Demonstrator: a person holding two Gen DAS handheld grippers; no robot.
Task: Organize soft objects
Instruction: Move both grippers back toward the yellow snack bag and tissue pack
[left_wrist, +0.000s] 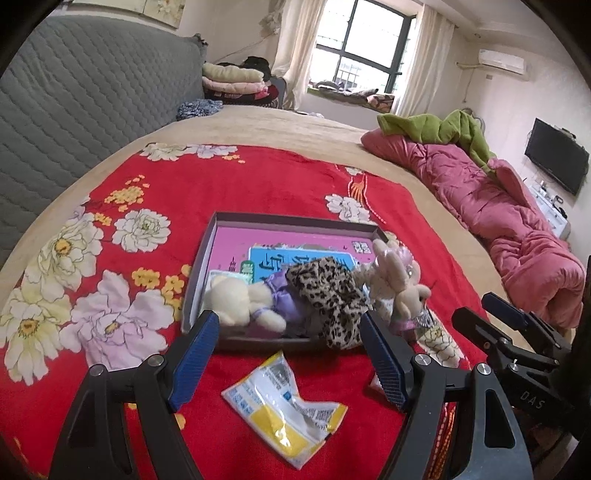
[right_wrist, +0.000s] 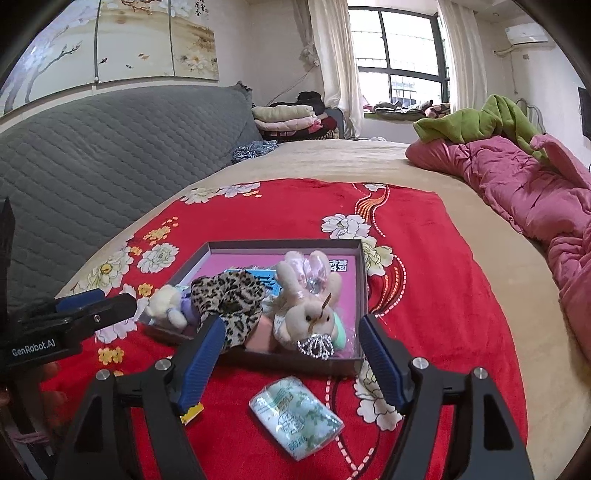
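A shallow grey box sits on the red floral blanket. In it lie a cream plush bear in purple, a leopard-print cloth and a plush rabbit. My left gripper is open and empty, just in front of the box, above a yellow and white packet. My right gripper is open and empty above a green and white tissue pack lying in front of the box.
The red blanket covers a beige bed. A pink quilt with a green cloth lies to the right. A grey headboard runs along the left. Folded bedding is stacked far behind.
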